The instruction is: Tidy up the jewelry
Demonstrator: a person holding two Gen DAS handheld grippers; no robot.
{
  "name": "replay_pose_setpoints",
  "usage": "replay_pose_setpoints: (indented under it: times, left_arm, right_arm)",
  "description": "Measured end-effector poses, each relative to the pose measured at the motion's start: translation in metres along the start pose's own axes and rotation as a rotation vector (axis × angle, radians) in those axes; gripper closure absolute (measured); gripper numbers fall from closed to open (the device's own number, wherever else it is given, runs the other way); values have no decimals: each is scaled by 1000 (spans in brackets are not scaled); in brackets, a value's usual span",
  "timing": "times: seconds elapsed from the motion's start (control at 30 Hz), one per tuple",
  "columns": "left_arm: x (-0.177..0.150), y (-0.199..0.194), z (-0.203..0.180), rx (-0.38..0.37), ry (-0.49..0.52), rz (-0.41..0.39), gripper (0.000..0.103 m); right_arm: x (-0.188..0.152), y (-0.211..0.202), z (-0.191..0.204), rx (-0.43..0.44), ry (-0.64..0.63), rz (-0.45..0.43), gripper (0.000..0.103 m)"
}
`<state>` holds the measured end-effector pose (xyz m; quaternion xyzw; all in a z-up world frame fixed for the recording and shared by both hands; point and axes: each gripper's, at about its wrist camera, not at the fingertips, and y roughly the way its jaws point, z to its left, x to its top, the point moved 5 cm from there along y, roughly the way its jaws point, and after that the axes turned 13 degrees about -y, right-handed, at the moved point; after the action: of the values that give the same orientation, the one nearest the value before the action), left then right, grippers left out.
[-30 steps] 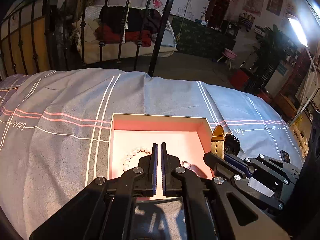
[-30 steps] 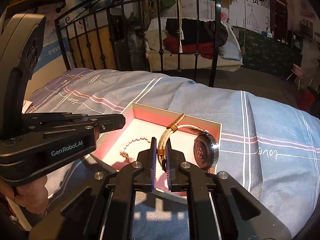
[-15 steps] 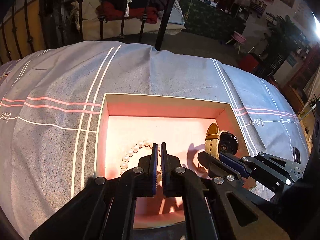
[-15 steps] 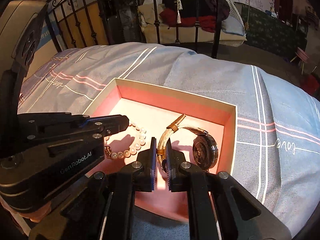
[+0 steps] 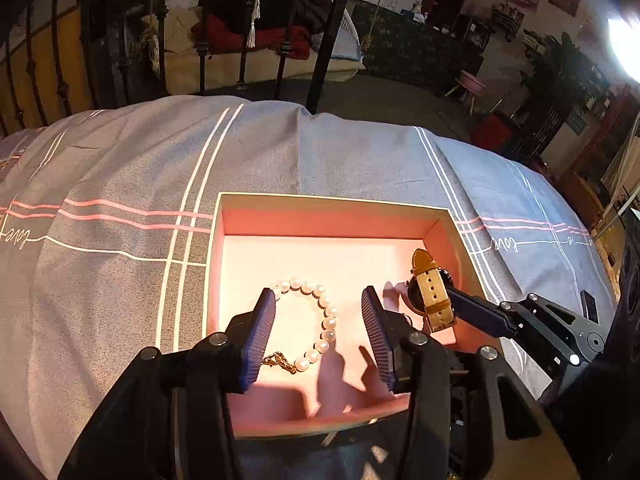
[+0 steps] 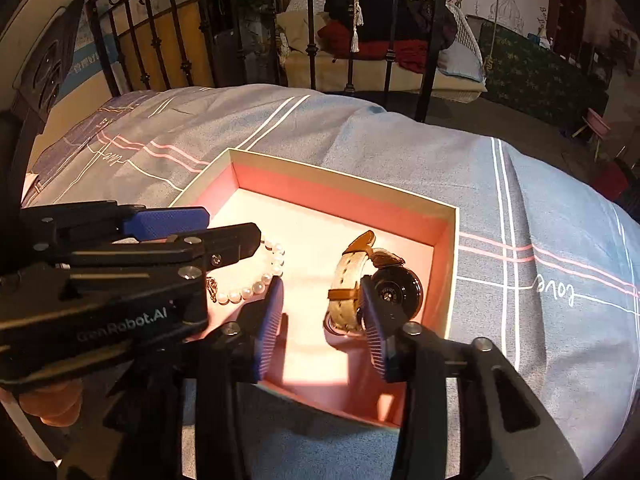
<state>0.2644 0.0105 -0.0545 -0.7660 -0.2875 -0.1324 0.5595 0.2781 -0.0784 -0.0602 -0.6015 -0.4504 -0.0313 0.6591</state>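
An open pink-lined box [image 5: 332, 216] [image 6: 340, 194] sits on the grey striped bedspread. A pearl bracelet [image 5: 320, 316] [image 6: 256, 288] lies on the box floor at the left. A watch with a tan leather strap [image 5: 434, 296] [image 6: 376, 284] rests inside at the right. My left gripper [image 5: 318, 320] is open over the box, with the bracelet between its fingers and loose from them. My right gripper [image 6: 322, 304] is open, its right finger just in front of the watch, not gripping it. Each gripper shows in the other's view: the left one [image 6: 192, 236], the right one [image 5: 480, 316].
The grey bedspread [image 5: 120, 208] with white and pink stripes surrounds the box. A black iron bed rail [image 6: 392, 36] stands behind it. A cushioned seat with dark and red clothes [image 5: 256, 32] lies beyond the rail. A bright lamp [image 5: 624, 44] glares at the upper right.
Both grippers were shut and have opened. The left one has let go of the pearl bracelet and the right one the watch strap; both now rest in the box.
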Motion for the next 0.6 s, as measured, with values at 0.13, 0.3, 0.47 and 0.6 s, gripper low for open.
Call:
replay_pose_setpoints:
  times: [0.13,0.3,0.47,0.6]
  left_arm:
    - [-13,-36,4,-31,12,-59,41]
    - [-58,-67,19,-55,14,-78,37]
    - [-115,-71,30,-80,20,-21,37]
    - [-147,-62,37,-35,37,18,36]
  right_arm:
    - [-16,-36,4,-24,19,-71,42]
    - [-61,-76,17,-38,68,-128,36]
    - [-114,-94,27,-10,159,-146,36]
    - [-139,-97,32,17,188,-145,36]
